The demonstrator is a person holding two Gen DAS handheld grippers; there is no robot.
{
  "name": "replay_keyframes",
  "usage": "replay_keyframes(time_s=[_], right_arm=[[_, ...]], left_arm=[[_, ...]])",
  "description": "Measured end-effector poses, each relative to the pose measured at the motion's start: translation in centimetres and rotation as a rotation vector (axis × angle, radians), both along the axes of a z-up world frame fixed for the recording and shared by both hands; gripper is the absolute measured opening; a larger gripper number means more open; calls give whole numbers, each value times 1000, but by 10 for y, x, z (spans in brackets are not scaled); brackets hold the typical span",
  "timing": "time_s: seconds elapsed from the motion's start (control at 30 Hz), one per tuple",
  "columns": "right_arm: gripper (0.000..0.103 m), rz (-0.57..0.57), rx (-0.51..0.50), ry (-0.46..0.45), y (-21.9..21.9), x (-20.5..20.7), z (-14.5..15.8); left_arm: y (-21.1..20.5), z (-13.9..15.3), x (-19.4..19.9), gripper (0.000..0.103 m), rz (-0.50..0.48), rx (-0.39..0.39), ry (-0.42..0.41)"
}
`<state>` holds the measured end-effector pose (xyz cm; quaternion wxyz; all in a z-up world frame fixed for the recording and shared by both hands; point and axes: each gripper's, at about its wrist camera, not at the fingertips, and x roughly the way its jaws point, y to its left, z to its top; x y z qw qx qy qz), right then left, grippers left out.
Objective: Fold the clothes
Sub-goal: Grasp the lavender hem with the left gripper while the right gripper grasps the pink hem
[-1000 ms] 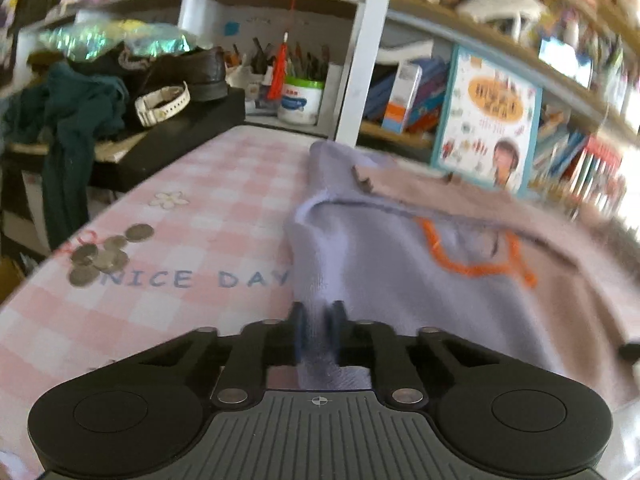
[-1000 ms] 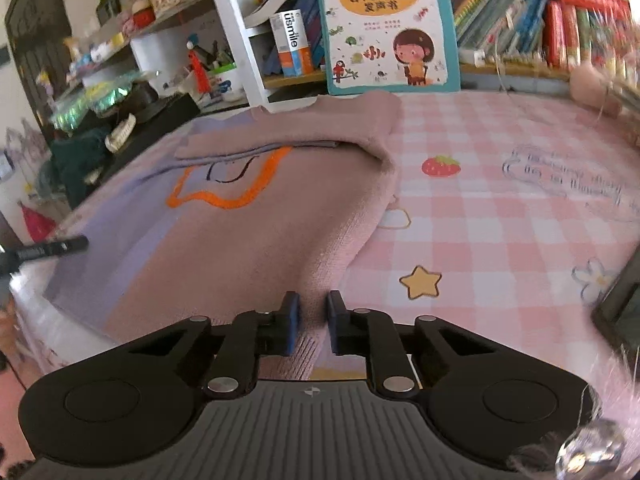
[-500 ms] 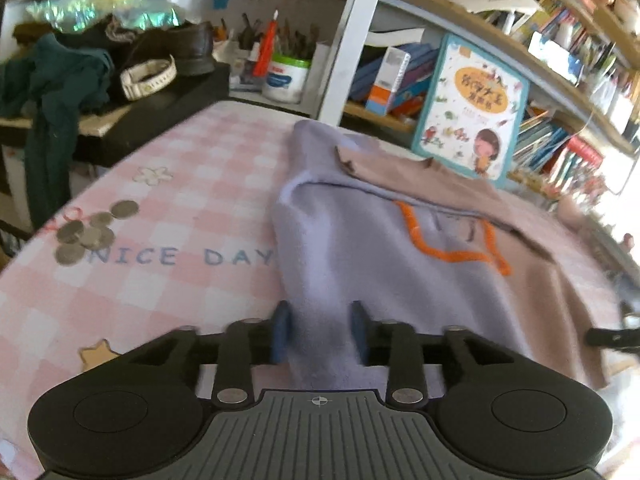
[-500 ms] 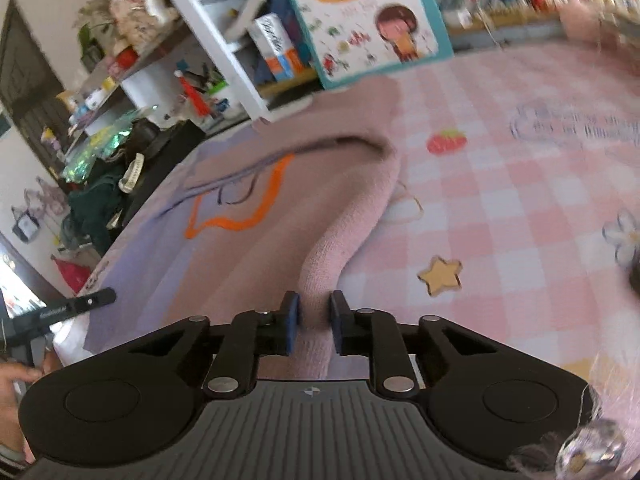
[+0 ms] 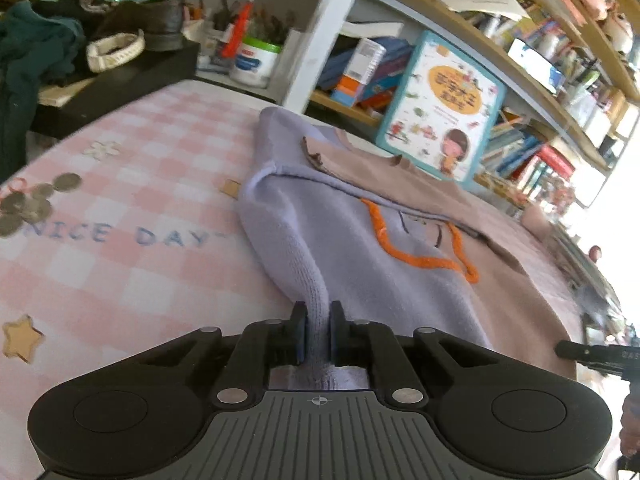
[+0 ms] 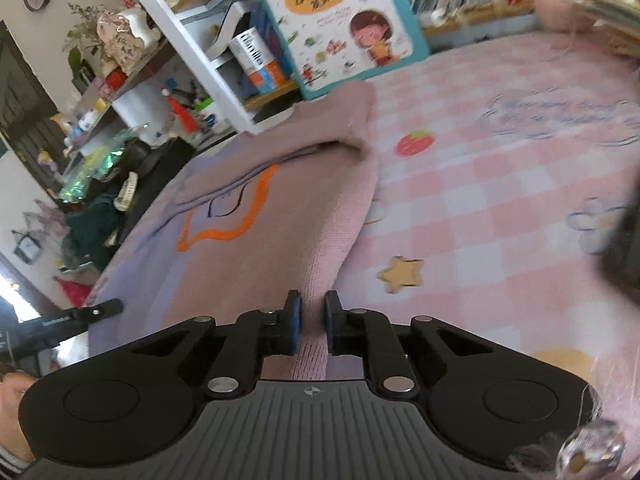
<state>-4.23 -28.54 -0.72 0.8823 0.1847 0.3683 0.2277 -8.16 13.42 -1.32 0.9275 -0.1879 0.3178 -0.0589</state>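
A lilac and dusty-pink sweater (image 5: 360, 248) with an orange outline on its front lies on the pink checked tablecloth (image 5: 120, 264), sleeves folded in. My left gripper (image 5: 318, 332) is shut on the sweater's lilac bottom-left corner and lifts it a little. My right gripper (image 6: 312, 326) is shut on the sweater's (image 6: 280, 240) pink bottom-right corner, also raised. The left gripper's finger shows at the left in the right wrist view (image 6: 80, 316).
A children's book (image 5: 440, 108) leans on the shelf behind the sweater. Coins (image 5: 28, 204) lie at the table's left edge. A black side table (image 5: 112, 80) with a shoe and watch stands at the left. A dark object (image 6: 624, 248) sits at the right edge.
My left gripper opened half a second ago and has shut again on the lilac corner. Both grippers have lifted the hem corners and tilted upward.
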Motion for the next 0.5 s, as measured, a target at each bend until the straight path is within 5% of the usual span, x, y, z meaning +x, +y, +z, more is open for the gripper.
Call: replay_keyframes(time_s=[0.5], right_arm=[[16, -49, 35, 36, -39, -33, -1]], left_arm=[[-21, 2, -16, 13, -54, -43, 27]])
